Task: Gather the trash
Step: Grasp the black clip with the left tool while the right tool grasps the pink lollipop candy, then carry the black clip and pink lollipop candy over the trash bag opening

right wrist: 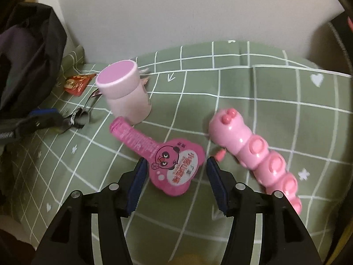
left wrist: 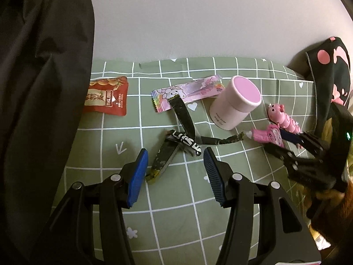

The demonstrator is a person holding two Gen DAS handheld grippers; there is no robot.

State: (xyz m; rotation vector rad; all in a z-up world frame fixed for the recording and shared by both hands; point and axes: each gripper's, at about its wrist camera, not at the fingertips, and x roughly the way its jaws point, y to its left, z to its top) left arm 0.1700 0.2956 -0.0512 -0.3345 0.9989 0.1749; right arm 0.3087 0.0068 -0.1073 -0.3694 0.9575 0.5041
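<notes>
Pick-up step: right claw (right wrist: 174,165), released, straddles the pink packet (right wrist: 169,165) on the green sheet (right wrist: 242,92); left claw (left wrist: 175,161), released, hovers over the black wrapper (left wrist: 176,148); next, each must clench.

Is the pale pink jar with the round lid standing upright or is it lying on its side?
Upright. The pale pink jar stands on its base on the green checked sheet, its flat round lid facing up, in both views.
</notes>
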